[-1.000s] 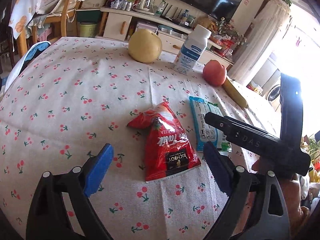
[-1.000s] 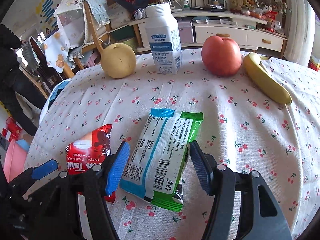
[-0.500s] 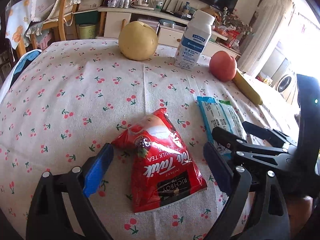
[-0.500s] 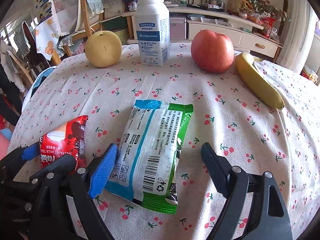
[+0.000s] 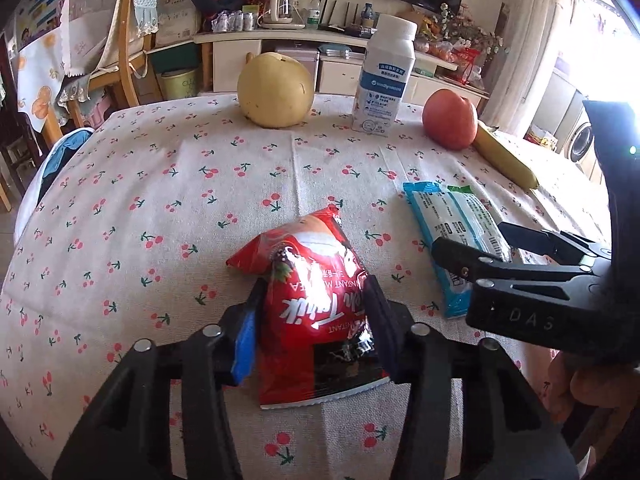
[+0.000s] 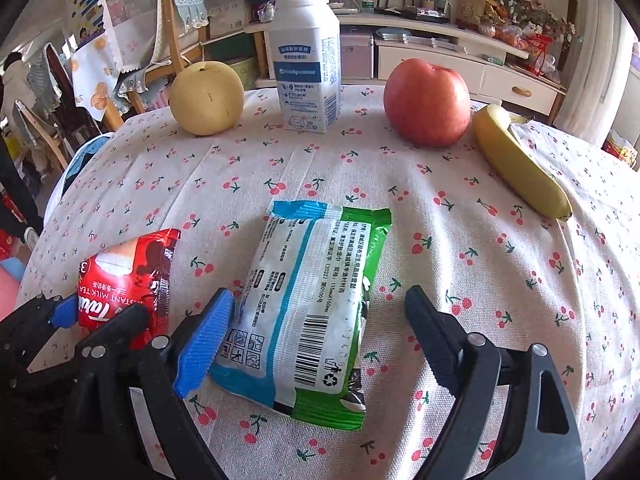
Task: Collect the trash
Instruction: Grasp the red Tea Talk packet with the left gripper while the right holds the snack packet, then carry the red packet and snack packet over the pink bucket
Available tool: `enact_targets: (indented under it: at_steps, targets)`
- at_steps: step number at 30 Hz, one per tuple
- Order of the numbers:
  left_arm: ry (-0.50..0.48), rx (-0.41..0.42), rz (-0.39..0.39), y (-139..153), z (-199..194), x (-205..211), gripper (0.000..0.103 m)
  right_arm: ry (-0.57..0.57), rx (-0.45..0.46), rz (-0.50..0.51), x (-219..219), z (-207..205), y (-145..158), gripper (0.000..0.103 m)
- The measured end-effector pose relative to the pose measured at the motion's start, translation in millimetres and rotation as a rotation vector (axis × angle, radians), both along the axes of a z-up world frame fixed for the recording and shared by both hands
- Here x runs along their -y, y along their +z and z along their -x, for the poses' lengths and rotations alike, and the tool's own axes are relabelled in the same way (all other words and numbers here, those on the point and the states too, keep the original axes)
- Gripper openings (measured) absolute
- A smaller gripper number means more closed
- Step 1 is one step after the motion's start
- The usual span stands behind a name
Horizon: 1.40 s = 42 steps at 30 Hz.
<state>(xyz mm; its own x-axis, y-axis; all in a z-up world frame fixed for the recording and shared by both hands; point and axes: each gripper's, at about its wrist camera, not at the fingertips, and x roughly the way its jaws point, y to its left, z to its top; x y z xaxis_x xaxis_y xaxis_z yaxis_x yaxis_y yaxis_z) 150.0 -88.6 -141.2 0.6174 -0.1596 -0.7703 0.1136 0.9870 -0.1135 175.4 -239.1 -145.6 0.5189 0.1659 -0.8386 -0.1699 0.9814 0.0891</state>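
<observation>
A red instant milk tea packet (image 5: pixel 308 256) lies on the cherry-print tablecloth (image 5: pixel 160 208). My left gripper (image 5: pixel 312 300) is closing on it: both pads press its sides and the foil buckles up between them. The right wrist view shows this packet (image 6: pixel 128 264) at the left, with the left gripper (image 6: pixel 100 314) around it. A blue, white and green wrapper (image 6: pixel 320 248) lies flat between the fingers of my right gripper (image 6: pixel 320 300), which stands open; the black right finger is clear of it. In the left wrist view this wrapper (image 5: pixel 444 208) lies under the right gripper (image 5: pixel 484 240).
Along the table's far side stand a yellow pear (image 6: pixel 206 98), a white milk bottle (image 6: pixel 304 60), a red apple (image 6: pixel 426 102) and a banana (image 6: pixel 520 168). A wooden chair (image 5: pixel 120 52) draped with cloths stands beyond the far left edge, a low cabinet (image 6: pixel 440 52) behind it.
My left gripper moved forward over the red packet and its jaws closed onto it, crumpling it. My right gripper's jaws widened around the green wrapper.
</observation>
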Motion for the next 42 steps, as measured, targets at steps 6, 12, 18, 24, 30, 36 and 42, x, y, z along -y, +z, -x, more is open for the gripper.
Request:
enact_targets:
  at_steps: [6, 12, 18, 24, 30, 36, 42]
  targets:
    - [0.000, -0.001, 0.033, 4, 6, -7, 0.040, 0.057, 0.033, 0.069, -17, 4, -2, 0.069]
    - [0.000, -0.004, 0.059, 8, 12, -16, 0.035, 0.085, 0.046, 0.064, -21, 6, -2, 0.056]
    - [0.006, -0.001, 0.095, 14, 21, -31, 0.030, 0.092, 0.058, 0.057, -23, 9, 1, 0.049]
    - [0.000, -0.012, 0.118, 16, 29, -41, 0.028, 0.115, 0.064, 0.050, -34, 19, 3, 0.044]
    - [-0.016, -0.012, 0.127, 20, 40, -48, 0.026, 0.148, 0.072, 0.049, -51, 33, 6, 0.043]
    - [-0.018, -0.021, 0.151, 22, 51, -62, 0.025, 0.173, 0.069, 0.026, -66, 49, 8, 0.043]
    - [-0.015, -0.015, 0.167, 28, 62, -77, 0.024, 0.175, 0.056, -0.008, -75, 64, 10, 0.043]
